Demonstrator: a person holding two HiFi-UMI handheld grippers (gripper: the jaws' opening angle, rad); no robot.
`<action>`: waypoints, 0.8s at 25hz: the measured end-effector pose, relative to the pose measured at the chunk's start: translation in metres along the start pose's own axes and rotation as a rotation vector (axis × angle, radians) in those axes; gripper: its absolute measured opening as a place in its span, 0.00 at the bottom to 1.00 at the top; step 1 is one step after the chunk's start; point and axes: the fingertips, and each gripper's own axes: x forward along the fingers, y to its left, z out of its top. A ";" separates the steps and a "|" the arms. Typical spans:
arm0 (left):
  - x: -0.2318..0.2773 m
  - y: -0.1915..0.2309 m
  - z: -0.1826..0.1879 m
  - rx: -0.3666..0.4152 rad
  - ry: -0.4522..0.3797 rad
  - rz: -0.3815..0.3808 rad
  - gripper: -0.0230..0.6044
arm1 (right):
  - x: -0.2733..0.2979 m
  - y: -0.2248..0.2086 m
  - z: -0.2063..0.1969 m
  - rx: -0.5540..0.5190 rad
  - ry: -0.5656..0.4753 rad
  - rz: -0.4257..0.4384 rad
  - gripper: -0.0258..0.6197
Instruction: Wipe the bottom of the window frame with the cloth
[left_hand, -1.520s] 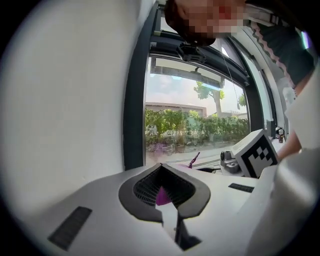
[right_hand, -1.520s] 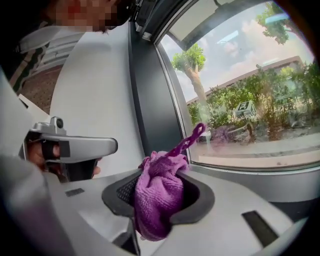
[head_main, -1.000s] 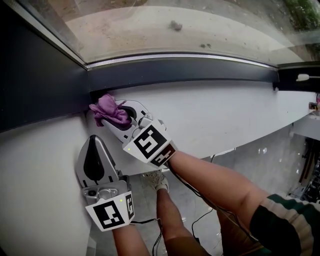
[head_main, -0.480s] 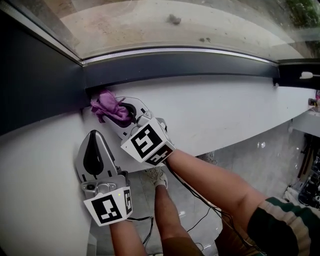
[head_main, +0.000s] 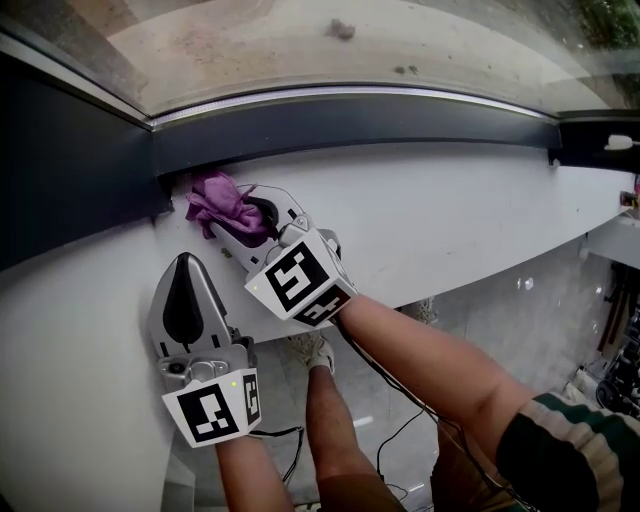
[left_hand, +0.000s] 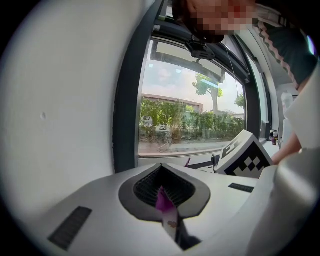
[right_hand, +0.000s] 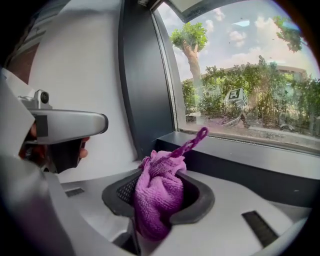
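A person's right hand-held gripper (head_main: 243, 222) is clenched on a bunched purple cloth (head_main: 218, 198), which sits at the far left end of the window frame's bottom rail (head_main: 380, 120), in the corner where that dark rail meets the frame's upright (head_main: 70, 170). From the head view the cloth appears to touch the foot of the rail just above the white sill (head_main: 450, 220), though whether it presses firmly cannot be told. In the right gripper view the fabric bulges out from between the closed jaws, one twisted tail standing up towards the glass (head_main: 300, 40). The left hand-held gripper (head_main: 186, 268) lies just beside the right one, lower on the white surface and clear of the frame. Its jaws are drawn together, with only a thin purple sliver (left_hand: 162, 200) showing in the seam; what that scrap is cannot be made out. Judged from where the cloth lies, the wipe is at its starting corner. The whole dark rail runs away to the right with no sign that tells wiped from unwiped, so nearly the full length of the frame's bottom looks left to do, in a sweep rightward along the rail.
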 end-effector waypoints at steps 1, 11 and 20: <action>0.000 -0.002 -0.001 0.003 0.002 -0.002 0.04 | -0.002 -0.004 -0.002 -0.006 0.005 -0.010 0.27; 0.009 -0.027 0.001 0.043 0.020 -0.009 0.04 | -0.024 -0.028 -0.017 0.014 0.034 -0.062 0.27; 0.019 -0.055 0.003 0.057 0.023 -0.047 0.04 | -0.047 -0.054 -0.024 0.024 0.032 -0.087 0.27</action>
